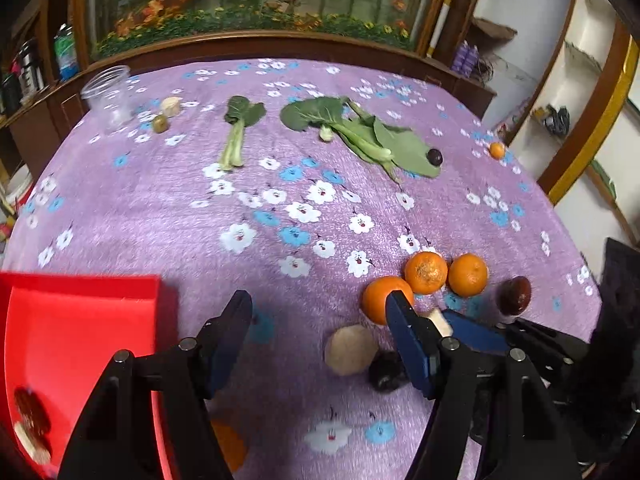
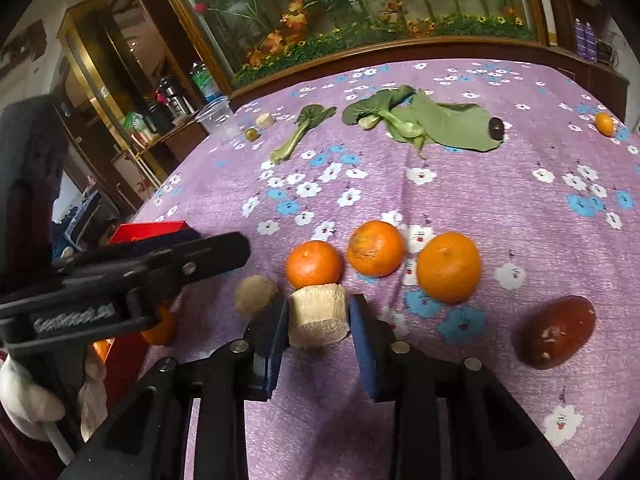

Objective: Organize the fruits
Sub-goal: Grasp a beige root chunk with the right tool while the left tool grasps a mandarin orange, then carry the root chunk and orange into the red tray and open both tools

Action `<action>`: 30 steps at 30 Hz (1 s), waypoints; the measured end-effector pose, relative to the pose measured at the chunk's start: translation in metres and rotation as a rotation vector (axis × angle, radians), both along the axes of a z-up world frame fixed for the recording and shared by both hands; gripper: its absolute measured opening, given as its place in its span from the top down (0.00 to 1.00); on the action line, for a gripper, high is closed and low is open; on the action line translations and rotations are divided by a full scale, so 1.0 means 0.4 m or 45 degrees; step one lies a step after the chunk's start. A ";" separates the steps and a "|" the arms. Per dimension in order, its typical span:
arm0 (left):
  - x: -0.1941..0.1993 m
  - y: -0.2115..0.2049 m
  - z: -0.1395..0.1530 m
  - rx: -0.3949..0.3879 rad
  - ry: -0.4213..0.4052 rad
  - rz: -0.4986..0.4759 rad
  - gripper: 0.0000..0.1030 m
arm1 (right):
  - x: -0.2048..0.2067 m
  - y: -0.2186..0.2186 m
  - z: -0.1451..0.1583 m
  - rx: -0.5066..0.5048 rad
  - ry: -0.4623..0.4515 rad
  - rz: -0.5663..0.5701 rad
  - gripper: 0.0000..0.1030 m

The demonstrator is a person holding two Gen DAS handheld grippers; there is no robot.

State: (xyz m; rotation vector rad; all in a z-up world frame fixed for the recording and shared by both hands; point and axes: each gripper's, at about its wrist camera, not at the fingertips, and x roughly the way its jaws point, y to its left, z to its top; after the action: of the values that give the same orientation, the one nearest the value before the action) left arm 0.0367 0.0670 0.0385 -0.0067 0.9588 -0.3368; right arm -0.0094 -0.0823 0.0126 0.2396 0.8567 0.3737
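Right gripper (image 2: 319, 316) clamps pale banana chunk (image 2: 318, 316); left gripper (image 1: 320, 320) spread, holding nothing; three oranges (image 2: 375, 248) clustered; one red tray (image 1: 80, 320).

The worktop's cloth (image 2: 500, 184) is purple with white and blue flowers. Three oranges (image 2: 375, 248) glow orange, the tray (image 1: 80, 320) is red, the greens (image 1: 360, 132) dark green.

Your light is soft, even indoor light, with only faint shadows under the oranges (image 2: 376, 248). Both views bend strongly at the edges and go black in the corners. The red tray (image 1: 80, 320) looks smeared with motion blur, and so does the dark fruit (image 1: 515, 295) at your right. The glass panel (image 2: 360, 8) behind carries dull reflections.
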 end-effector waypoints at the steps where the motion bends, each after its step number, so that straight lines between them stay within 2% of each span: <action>1: 0.009 -0.012 -0.009 0.009 0.017 -0.018 0.34 | -0.004 -0.005 0.003 -0.010 -0.006 -0.016 0.67; 5: 0.032 -0.047 -0.032 0.011 0.053 -0.076 0.34 | -0.024 -0.028 0.016 -0.046 -0.034 -0.072 0.67; 13: 0.046 -0.107 -0.050 -0.017 0.068 -0.248 0.34 | -0.017 -0.043 0.007 -0.056 0.012 -0.080 0.67; 15: 0.040 -0.121 -0.056 -0.016 0.076 -0.291 0.40 | -0.023 -0.048 0.009 -0.053 0.015 -0.080 0.67; 17: 0.033 -0.138 -0.057 -0.028 0.085 -0.340 0.55 | -0.033 -0.053 0.008 -0.047 0.015 -0.074 0.67; 19: 0.031 -0.150 -0.057 -0.023 0.084 -0.361 0.59 | -0.042 -0.055 0.010 -0.049 0.012 -0.072 0.67; 24: 0.037 -0.155 -0.064 -0.034 0.090 -0.359 0.59 | -0.045 -0.058 0.006 -0.036 0.015 -0.071 0.67; 25: 0.036 -0.156 -0.064 -0.030 0.089 -0.356 0.63 | -0.044 -0.056 0.006 -0.042 0.013 -0.069 0.67; 26: 0.035 -0.157 -0.064 -0.018 0.087 -0.346 0.72 | -0.045 -0.053 0.007 -0.048 0.011 -0.064 0.67; 30: 0.021 -0.146 -0.063 -0.041 0.080 -0.312 0.73 | -0.051 -0.050 0.013 -0.054 -0.007 -0.068 0.67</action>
State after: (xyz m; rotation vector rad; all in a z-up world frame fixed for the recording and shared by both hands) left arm 0.0451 0.0085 0.0133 0.0721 1.0188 -0.5808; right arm -0.0298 -0.1023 0.0176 0.2214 0.8504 0.3058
